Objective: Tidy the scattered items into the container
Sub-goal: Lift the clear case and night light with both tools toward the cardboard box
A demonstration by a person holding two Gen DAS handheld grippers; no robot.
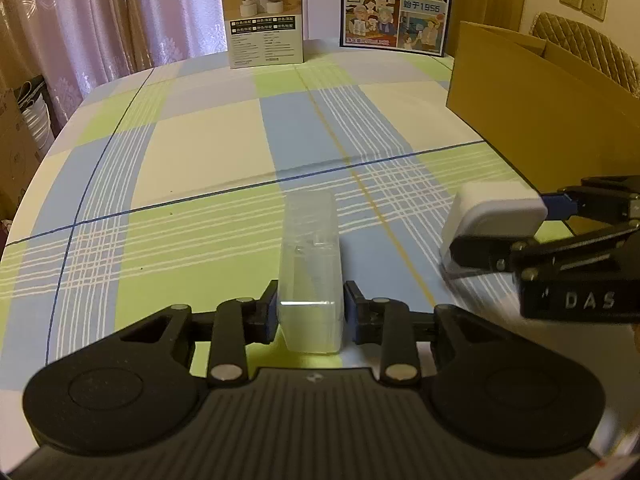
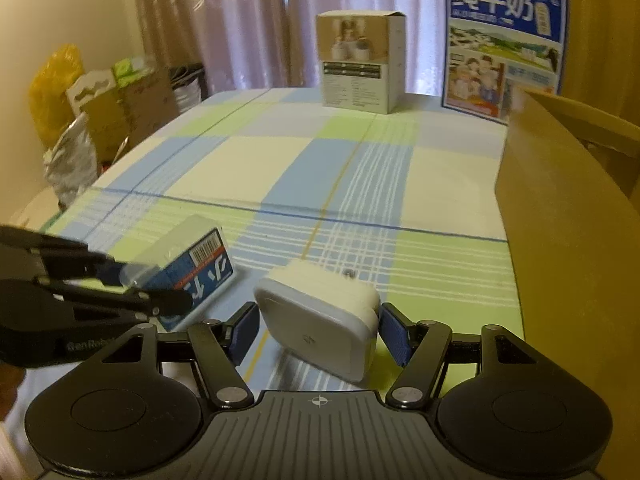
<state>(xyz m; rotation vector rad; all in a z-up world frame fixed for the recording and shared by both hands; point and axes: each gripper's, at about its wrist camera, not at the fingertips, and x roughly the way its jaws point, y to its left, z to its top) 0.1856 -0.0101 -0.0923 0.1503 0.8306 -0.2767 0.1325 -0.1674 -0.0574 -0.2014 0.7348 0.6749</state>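
My left gripper (image 1: 310,312) is shut on a clear plastic box (image 1: 310,276) and holds it just above the checked tablecloth. In the right wrist view the same box (image 2: 192,264) shows a blue label with a barcode, held by the left gripper (image 2: 140,284). My right gripper (image 2: 318,330) has its blue pads (image 2: 394,336) against the sides of a white charger plug (image 2: 320,320), which is tilted. The plug also shows in the left wrist view (image 1: 492,216), held by the right gripper (image 1: 516,228). The brown cardboard container (image 2: 568,240) stands at the right, also visible in the left wrist view (image 1: 552,108).
A white product box (image 1: 264,16) and a blue milk carton poster box (image 1: 396,4) stand at the table's far edge. Curtains hang behind. Bags and cartons (image 2: 100,108) are piled on the floor left of the table (image 2: 320,168).
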